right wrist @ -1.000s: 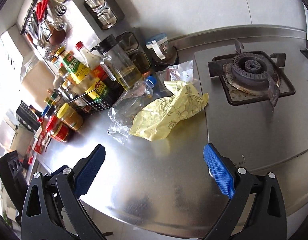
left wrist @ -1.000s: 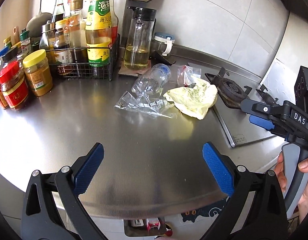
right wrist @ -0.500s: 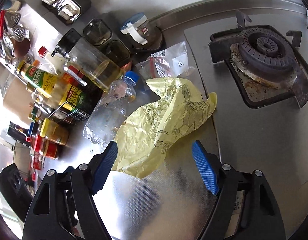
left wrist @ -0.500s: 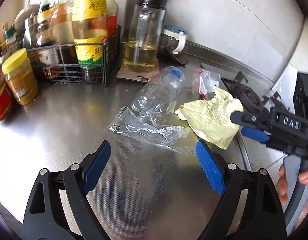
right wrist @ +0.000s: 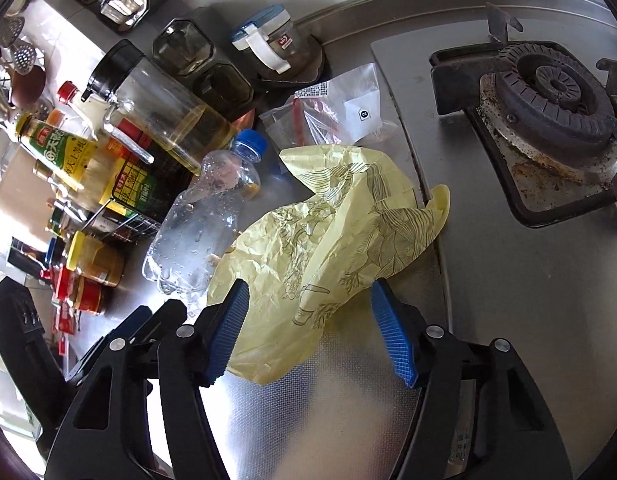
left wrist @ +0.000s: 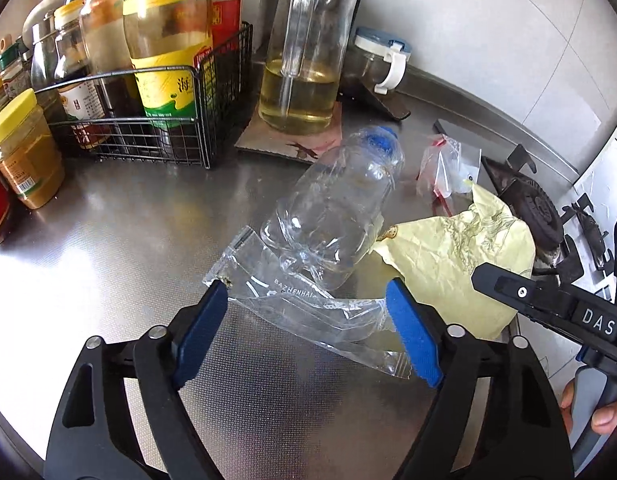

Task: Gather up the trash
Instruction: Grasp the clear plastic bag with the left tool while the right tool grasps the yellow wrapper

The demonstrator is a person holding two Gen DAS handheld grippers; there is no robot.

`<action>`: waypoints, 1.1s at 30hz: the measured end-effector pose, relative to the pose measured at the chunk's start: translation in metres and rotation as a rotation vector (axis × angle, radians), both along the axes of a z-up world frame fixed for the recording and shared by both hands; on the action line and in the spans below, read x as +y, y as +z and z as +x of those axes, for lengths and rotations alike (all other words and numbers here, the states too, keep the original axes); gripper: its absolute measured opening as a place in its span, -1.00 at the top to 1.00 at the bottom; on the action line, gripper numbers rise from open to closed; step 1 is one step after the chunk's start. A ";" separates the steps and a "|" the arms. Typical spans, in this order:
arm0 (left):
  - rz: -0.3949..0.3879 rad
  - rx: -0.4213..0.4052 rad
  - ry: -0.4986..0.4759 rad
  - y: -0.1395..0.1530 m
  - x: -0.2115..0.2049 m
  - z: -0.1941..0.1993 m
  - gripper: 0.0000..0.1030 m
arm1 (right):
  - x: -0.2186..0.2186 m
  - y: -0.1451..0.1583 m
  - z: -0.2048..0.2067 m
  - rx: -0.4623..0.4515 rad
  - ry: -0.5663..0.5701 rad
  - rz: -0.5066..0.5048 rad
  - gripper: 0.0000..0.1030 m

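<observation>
The trash lies bunched mid-counter beside the stove, so we can work it from both sides at once: the clear plastic bag [left wrist: 308, 312] flat on the steel, the empty bottle [left wrist: 332, 216] on its side over the bag's far edge, the crumpled yellow wrapper [right wrist: 328, 240] touching the bottle. Our left gripper [left wrist: 308, 332] straddles the bag, jaws wide open, gripping nothing. Our right gripper [right wrist: 312, 328] brackets the wrapper's near edge, jaws likewise spread, one pad seemingly brushing the paper.
</observation>
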State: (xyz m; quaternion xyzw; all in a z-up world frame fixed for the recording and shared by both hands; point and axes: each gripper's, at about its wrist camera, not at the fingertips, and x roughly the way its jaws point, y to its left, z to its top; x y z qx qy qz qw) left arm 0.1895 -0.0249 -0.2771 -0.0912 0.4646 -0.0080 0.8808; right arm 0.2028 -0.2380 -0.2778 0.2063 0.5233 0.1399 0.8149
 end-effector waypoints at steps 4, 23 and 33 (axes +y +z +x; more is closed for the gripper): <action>0.017 -0.014 -0.001 -0.002 -0.004 -0.001 -0.20 | 0.002 -0.009 0.001 0.012 0.034 -0.004 0.33; -0.023 0.028 -0.078 -0.007 -0.007 -0.038 0.98 | -0.011 0.012 -0.045 -0.092 0.059 -0.072 0.85; -0.003 -0.036 -0.125 0.023 0.001 -0.126 0.99 | 0.005 0.049 -0.115 -0.175 0.071 -0.112 0.85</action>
